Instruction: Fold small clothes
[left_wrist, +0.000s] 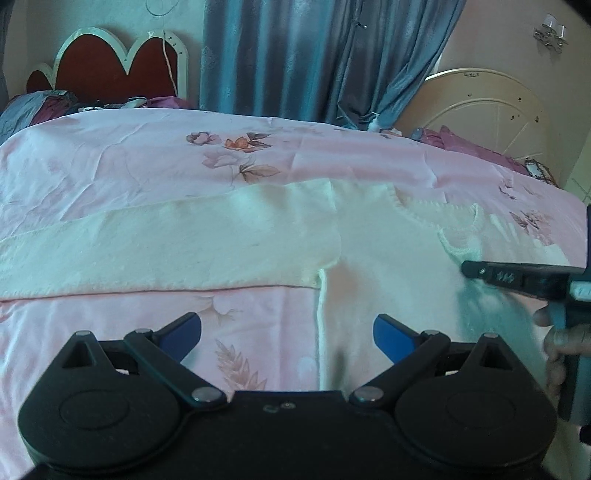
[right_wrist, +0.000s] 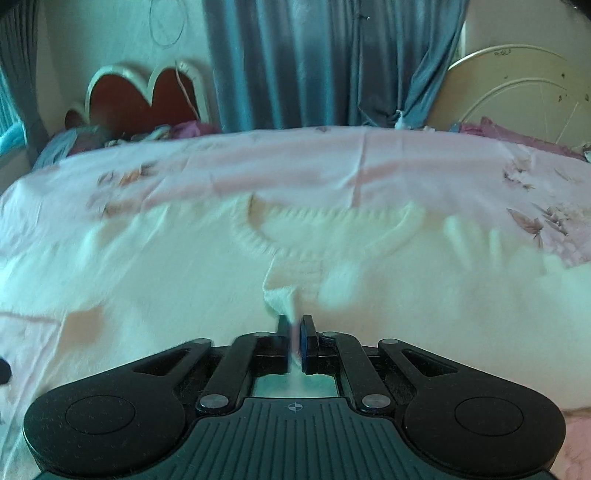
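Note:
A small white knit sweater (left_wrist: 388, 254) lies flat on the pink floral bedsheet (left_wrist: 147, 162), one sleeve (left_wrist: 166, 243) stretched out to the left. My left gripper (left_wrist: 287, 338) is open and empty, low over the sweater's left side edge below the sleeve. My right gripper (right_wrist: 294, 332) is shut on a fold of the sweater (right_wrist: 284, 295) just below the ribbed neckline (right_wrist: 332, 225). The right gripper also shows in the left wrist view (left_wrist: 469, 267), coming in from the right over the sweater's body.
The bed runs back to a red scalloped headboard (left_wrist: 107, 66) and a cream round headboard (left_wrist: 491, 110). Crumpled purple and grey bedding (left_wrist: 44, 107) lies at the far left and far right. Blue curtains (left_wrist: 295, 55) hang behind.

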